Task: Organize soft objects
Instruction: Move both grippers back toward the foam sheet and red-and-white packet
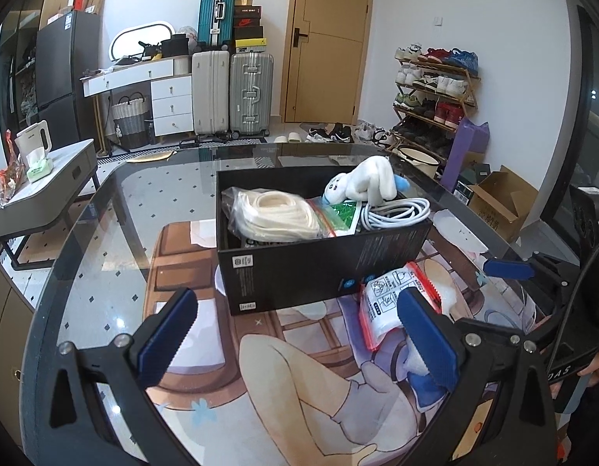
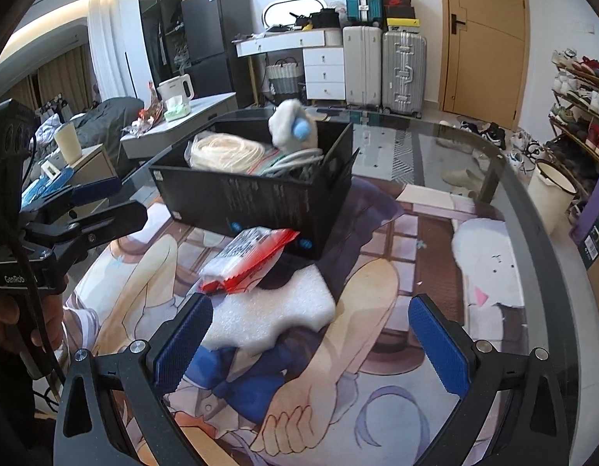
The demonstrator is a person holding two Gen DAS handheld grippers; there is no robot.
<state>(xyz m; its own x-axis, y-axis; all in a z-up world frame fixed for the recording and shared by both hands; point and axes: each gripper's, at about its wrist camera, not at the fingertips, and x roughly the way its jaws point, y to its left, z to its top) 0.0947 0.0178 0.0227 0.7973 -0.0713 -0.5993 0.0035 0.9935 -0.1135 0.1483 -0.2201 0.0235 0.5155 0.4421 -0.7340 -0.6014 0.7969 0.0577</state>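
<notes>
A black box [image 1: 323, 268] [image 2: 256, 198] stands on the glass table. In it lie a bagged cream rope coil [image 1: 276, 213] [image 2: 225, 151], a white plush toy [image 1: 361, 182] [image 2: 293, 126], a white cable [image 1: 396, 211] and a green packet [image 1: 344, 213]. In front of the box a red-edged plastic bag [image 1: 392, 299] [image 2: 253, 256] rests on a white foam block [image 2: 276, 310]. My left gripper [image 1: 295, 334] is open and empty, its right finger beside the bag. My right gripper [image 2: 311, 341] is open and empty just before the foam block.
The round glass table [image 2: 474, 163] covers a printed cartoon mat [image 1: 284, 380]. A grey side table [image 1: 47, 194] with a kettle stands to the left. Suitcases [image 1: 229, 89], a door and a shoe rack [image 1: 435, 89] line the far walls. A cardboard box [image 1: 497, 202] sits on the floor at right.
</notes>
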